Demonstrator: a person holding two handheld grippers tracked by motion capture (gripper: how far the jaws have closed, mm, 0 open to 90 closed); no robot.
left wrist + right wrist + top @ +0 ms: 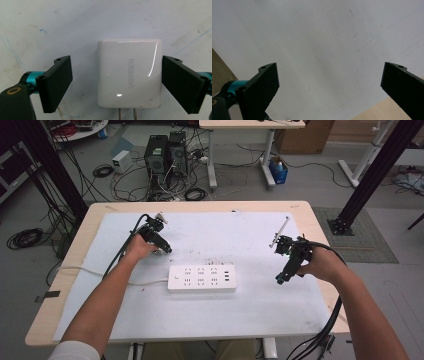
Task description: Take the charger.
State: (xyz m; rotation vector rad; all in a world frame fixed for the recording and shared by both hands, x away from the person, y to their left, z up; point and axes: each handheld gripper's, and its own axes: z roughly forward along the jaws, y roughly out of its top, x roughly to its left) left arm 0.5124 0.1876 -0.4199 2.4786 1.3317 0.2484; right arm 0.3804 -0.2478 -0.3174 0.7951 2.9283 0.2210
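A white UGREEN charger (129, 73) lies flat on the white mat, its two metal prongs (127, 113) pointing toward the camera. My left gripper (117, 83) is open around it: one jaw touches or nearly touches one side, the other stands well clear of the opposite side. From above, the left gripper (165, 247) sits at the mat's left, just beyond a white power strip (202, 278) at the centre. My right gripper (280, 279) hangs open over bare mat at the right, and in its own view the right gripper (329, 86) holds nothing.
The power strip's cable (90, 271) runs off the table's left edge. The wooden table edge (384, 110) shows close to the right gripper. Beyond the table (200, 206), computer towers (165, 152) and tangled cables lie on the floor.
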